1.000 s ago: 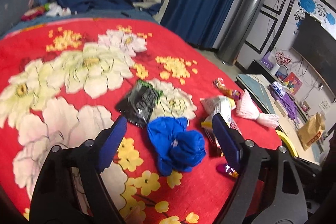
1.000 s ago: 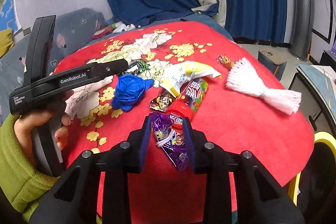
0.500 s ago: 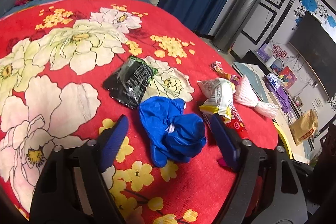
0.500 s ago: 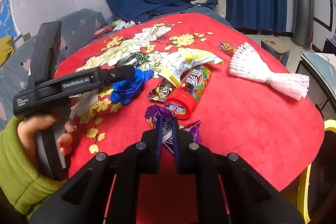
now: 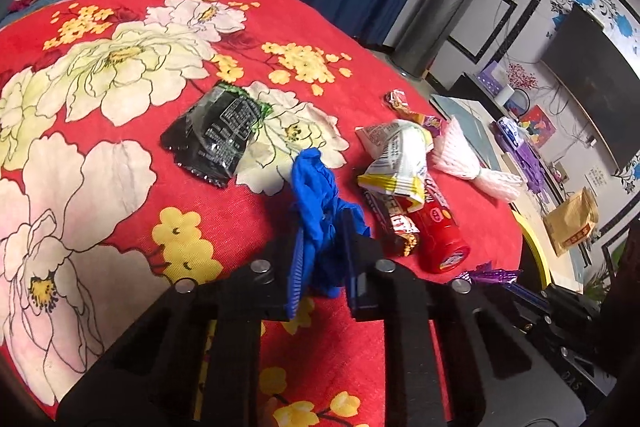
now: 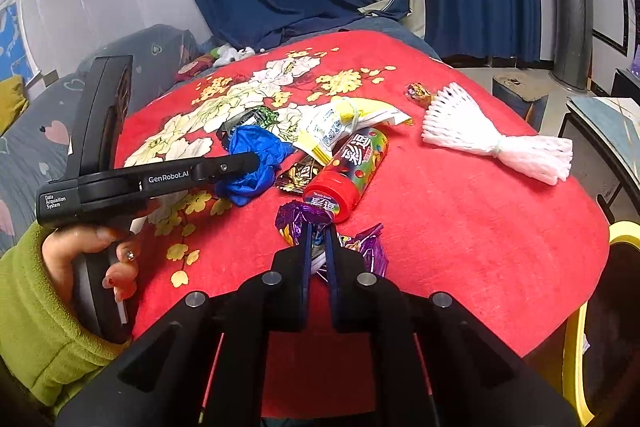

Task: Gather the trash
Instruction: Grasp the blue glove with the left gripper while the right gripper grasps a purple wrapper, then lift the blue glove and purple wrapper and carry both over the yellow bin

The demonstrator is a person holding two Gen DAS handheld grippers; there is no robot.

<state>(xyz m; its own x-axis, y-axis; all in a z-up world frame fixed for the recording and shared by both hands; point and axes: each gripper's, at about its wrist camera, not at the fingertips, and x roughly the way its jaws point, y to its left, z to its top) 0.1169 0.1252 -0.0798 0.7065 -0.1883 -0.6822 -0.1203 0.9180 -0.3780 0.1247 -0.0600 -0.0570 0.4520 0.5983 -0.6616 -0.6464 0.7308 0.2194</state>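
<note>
Trash lies on a table under a red flowered blanket (image 5: 248,211). My left gripper (image 5: 322,227) is closing, and its pads press on a crumpled blue wad (image 5: 314,179) between them; the right wrist view shows this wad (image 6: 252,147) too. My right gripper (image 6: 318,231) is shut on a shiny purple wrapper (image 6: 294,223). Just beyond it lies a red-capped candy tube (image 6: 352,171). A black wrapper (image 5: 216,135), a white-and-yellow packet (image 5: 400,159), a brown bar wrapper (image 5: 394,223) and a white foam net (image 5: 468,163) lie around.
A hand in a green sleeve (image 6: 36,307) holds the left gripper's handle at the table's left side. A small candy wrapper (image 6: 418,91) lies further back. A yellow rim (image 6: 576,347) shows below the table's right edge. Blue curtains and a silver column (image 5: 444,3) stand behind.
The left jaws went from wide open around the blue wad to pinching it. The right jaws closed from slightly open onto the purple wrapper. Both hands stayed nearly in place.
</note>
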